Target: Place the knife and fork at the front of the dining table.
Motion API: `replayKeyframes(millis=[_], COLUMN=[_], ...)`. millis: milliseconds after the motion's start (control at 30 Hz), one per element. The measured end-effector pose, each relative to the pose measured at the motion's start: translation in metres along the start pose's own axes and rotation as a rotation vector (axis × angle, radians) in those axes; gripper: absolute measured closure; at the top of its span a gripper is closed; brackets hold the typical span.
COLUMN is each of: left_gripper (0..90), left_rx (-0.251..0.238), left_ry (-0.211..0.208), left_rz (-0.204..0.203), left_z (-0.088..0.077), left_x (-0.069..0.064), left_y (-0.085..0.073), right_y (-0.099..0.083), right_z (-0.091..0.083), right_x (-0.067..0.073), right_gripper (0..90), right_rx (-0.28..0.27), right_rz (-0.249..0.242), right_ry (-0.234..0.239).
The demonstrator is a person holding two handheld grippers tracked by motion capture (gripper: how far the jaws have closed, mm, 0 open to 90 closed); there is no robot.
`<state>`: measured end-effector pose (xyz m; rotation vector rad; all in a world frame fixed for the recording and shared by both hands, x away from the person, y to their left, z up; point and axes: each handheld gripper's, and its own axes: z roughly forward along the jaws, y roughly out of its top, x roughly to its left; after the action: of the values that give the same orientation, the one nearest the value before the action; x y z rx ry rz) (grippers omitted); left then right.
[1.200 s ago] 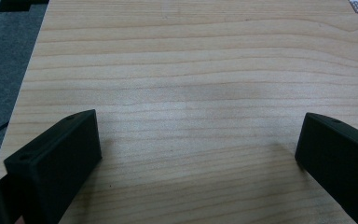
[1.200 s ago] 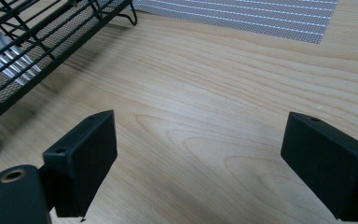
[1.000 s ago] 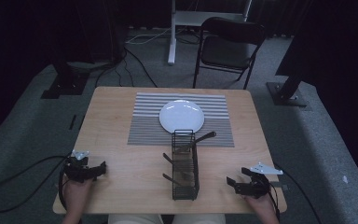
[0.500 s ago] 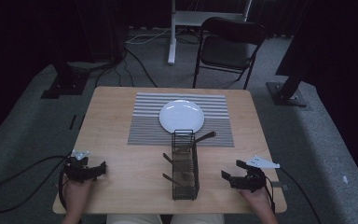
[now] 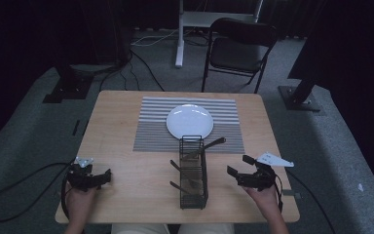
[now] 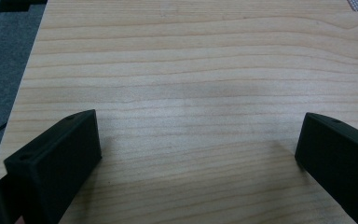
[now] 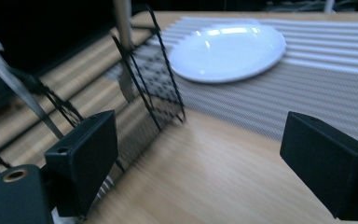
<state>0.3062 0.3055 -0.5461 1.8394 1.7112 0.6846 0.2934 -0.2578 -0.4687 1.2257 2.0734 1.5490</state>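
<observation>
- Overhead, the wire basket (image 5: pixel 193 173) lies mid-table between the left gripper (image 5: pixel 108 173) and right gripper (image 5: pixel 237 165), cutlery handles poking out
- Left gripper view: jaws wide over bare table (image 6: pixel 200 70)
- Right gripper view: jaws wide, basket just left, white plate (image 7: pixel 228 44) beyond
- Since earlier, the right gripper has edged toward the basket

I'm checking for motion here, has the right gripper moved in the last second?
Yes. The right gripper has shifted left along the table, toward the black wire caddy, leaving less bare wood between them. Its jaws stand open.
</observation>
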Motion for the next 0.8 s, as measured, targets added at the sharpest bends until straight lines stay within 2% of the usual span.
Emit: replayKeyframes(millis=[33, 233, 367, 467, 633, 667, 733, 800], left_gripper=[0.0, 0.0, 0.0, 0.0, 0.0, 0.0, 0.0, 0.0], left_rx=[0.0, -0.001, -0.001, 0.0, 0.002, 0.001, 0.001, 0.0], left_ry=[-0.001, -0.012, -0.013, -0.013, -0.012, -0.012, -0.012, -0.013], left_rz=[0.002, 0.013, 0.013, 0.014, 0.015, 0.015, 0.015, 0.014], left_z=[0.0, -0.001, -0.001, -0.001, -0.002, -0.001, -0.001, -0.001], left_x=[0.0, -0.001, -0.001, -0.001, -0.001, -0.001, -0.001, -0.001], left_y=[0.0, -0.001, -0.001, -0.001, -0.001, -0.001, -0.001, -0.001], right_y=[0.007, 0.022, 0.028, 0.033, 0.04, 0.041, 0.041, 0.04], right_z=[0.003, 0.016, 0.023, 0.028, 0.036, 0.038, 0.041, 0.043], right_x=[0.002, 0.008, 0.013, 0.016, 0.021, 0.021, 0.024, 0.027], right_gripper=[10.8, 13.7, 13.8, 17.6, 20.5, 24.0, 28.8, 38.7], right_rx=[-0.017, -0.054, -0.051, -0.054, -0.066, -0.066, -0.062, -0.051], right_rz=[0.003, 0.017, 0.011, 0.018, 0.033, 0.033, 0.021, 0.004], right_ry=[0.008, 0.04, 0.071, 0.103, 0.109, 0.117, 0.103, 0.095])
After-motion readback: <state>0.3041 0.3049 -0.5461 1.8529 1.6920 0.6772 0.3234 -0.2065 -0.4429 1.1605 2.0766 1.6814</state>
